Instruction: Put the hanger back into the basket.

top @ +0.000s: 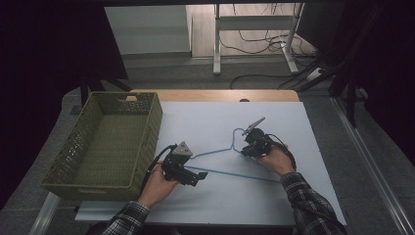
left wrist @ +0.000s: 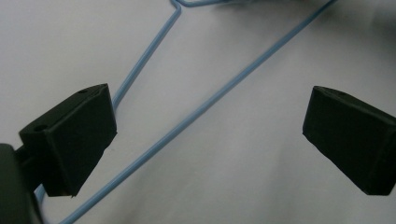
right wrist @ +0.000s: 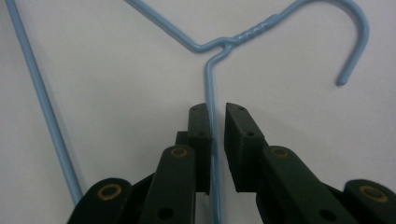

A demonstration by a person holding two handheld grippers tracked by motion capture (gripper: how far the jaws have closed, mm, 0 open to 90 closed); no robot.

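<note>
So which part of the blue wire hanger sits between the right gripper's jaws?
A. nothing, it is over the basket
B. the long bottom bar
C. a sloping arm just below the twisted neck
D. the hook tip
C: in the right gripper view the right gripper straddles the hanger on the wire running down from the twisted neck.

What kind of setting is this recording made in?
Probably a lab or workshop data-collection bench: a white-topped table, a bare desk frame with loose cables behind, dark curtains around.

Hanger flat on table, right of basket; hook end toward far edge. Basket at table's left edge, beside left gripper.
</note>
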